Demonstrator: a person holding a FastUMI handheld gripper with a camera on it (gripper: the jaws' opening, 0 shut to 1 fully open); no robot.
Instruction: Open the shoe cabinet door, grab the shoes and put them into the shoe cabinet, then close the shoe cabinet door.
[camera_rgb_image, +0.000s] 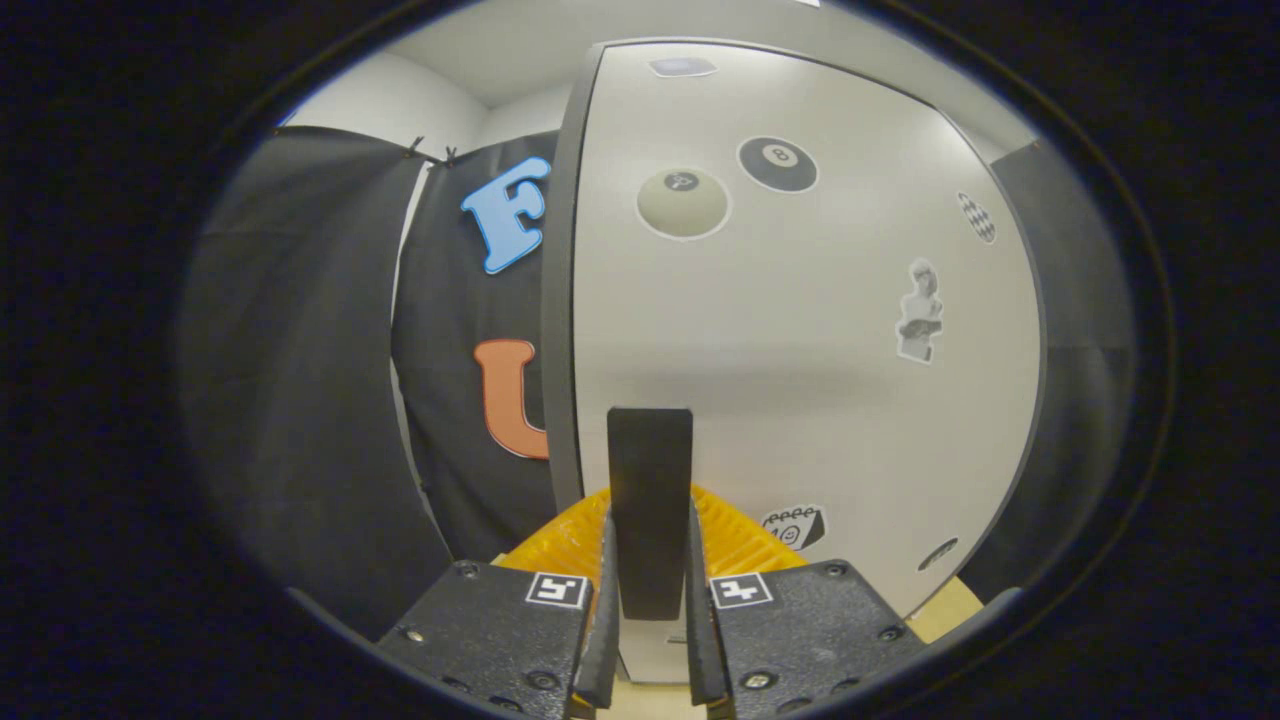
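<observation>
walls: black cloth | ceiling: white

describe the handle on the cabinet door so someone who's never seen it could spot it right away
Start from the big white shoe cabinet door dotted with stickers. Low on it, near its dark left edge, a flat black upright handle stands out, and the gripper has both fingers pressed on its sides. Unlike the stickers around it, it is plain, black and rectangular.
</observation>
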